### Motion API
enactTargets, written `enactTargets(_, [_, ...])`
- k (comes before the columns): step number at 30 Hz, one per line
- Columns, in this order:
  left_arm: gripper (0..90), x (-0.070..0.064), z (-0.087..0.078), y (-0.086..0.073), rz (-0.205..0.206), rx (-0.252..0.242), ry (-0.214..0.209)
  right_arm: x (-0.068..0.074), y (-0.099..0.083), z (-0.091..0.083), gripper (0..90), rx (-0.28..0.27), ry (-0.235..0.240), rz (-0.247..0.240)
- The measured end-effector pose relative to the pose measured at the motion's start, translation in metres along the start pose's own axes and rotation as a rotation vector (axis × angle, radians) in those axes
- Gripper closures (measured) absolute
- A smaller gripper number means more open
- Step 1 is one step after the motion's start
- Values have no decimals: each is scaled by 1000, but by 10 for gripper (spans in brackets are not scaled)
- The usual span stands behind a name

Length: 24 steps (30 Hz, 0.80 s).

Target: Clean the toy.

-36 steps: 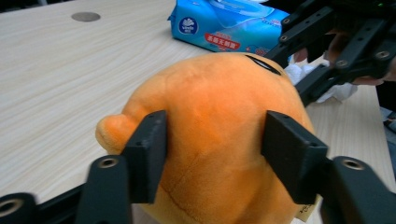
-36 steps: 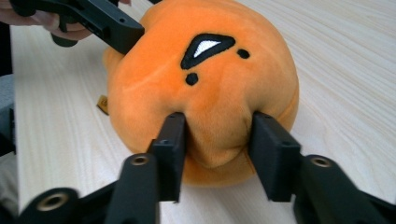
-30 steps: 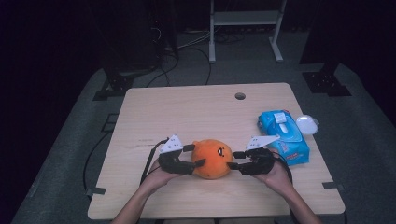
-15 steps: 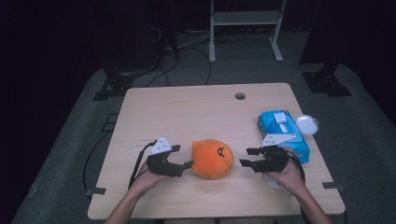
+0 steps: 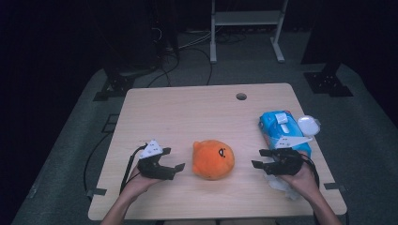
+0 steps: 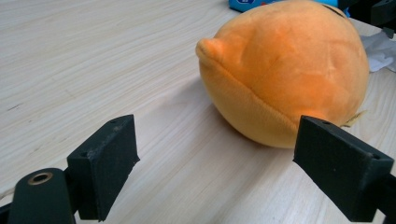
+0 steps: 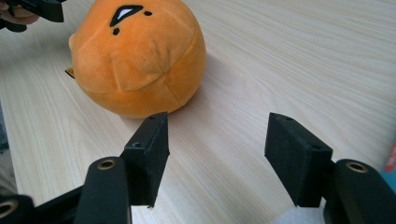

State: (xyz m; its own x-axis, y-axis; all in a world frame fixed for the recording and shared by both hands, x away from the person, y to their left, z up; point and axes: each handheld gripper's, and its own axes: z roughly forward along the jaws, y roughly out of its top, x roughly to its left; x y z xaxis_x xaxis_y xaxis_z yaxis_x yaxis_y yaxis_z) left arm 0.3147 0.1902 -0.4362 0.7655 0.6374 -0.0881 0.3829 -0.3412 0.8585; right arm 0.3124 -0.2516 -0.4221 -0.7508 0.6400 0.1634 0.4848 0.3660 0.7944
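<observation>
The orange plush toy (image 5: 213,159) is the landmark here; it lies alone on the wooden table (image 5: 187,112), near the front edge, with its face turned up. To the left of the toy, the left tool (image 5: 174,165) rests low over the table with its jaws spread apart and nothing between them. It points toward the toy but stays just beside it, not touching. This low, level pose probably makes a side grasp easy. To the right of the toy, the right tool (image 5: 257,158) is also released and empty, a little farther from the toy. Farther right lies a blue wipes pack (image 5: 279,126), and a white tissue (image 5: 284,185) shows under the right hand (image 5: 302,176).
</observation>
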Motion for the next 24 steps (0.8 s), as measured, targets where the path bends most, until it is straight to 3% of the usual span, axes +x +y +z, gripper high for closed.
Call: enactTargets(24, [107, 7, -17, -17, -28, 8, 22, -8, -16, -17, 380, 2, -28, 46])
